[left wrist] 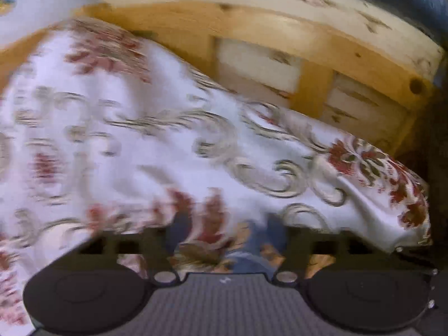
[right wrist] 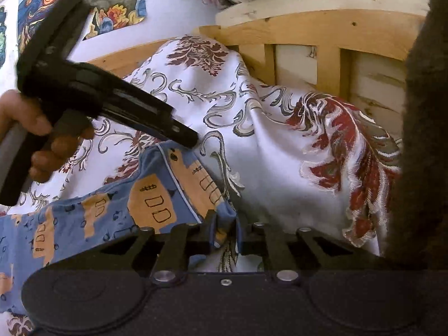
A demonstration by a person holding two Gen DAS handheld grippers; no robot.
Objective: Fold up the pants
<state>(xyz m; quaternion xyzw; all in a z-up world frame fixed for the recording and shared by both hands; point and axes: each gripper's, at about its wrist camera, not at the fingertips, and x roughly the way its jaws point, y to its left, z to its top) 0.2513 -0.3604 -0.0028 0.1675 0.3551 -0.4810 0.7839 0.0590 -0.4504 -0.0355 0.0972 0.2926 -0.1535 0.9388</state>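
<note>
Blue pants with orange patches (right wrist: 112, 210) lie on a white bedspread with red flowers (right wrist: 280, 154), stretching from lower left toward the centre. My right gripper (right wrist: 226, 229) is shut on a bunched edge of the pants at the bottom centre. My left gripper (right wrist: 187, 138), held by a hand (right wrist: 42, 145), points down at the piped hem near the pants' far corner. In the blurred left wrist view, the left gripper (left wrist: 228, 232) has its fingers wide apart, with a strip of the blue pants (left wrist: 249, 254) showing low between them.
A wooden bed frame (right wrist: 308, 28) with slats runs behind the bedspread (left wrist: 140, 140). A colourful poster (right wrist: 42, 0) hangs on the wall at upper left. A dark fuzzy mass (right wrist: 420, 140) fills the right edge.
</note>
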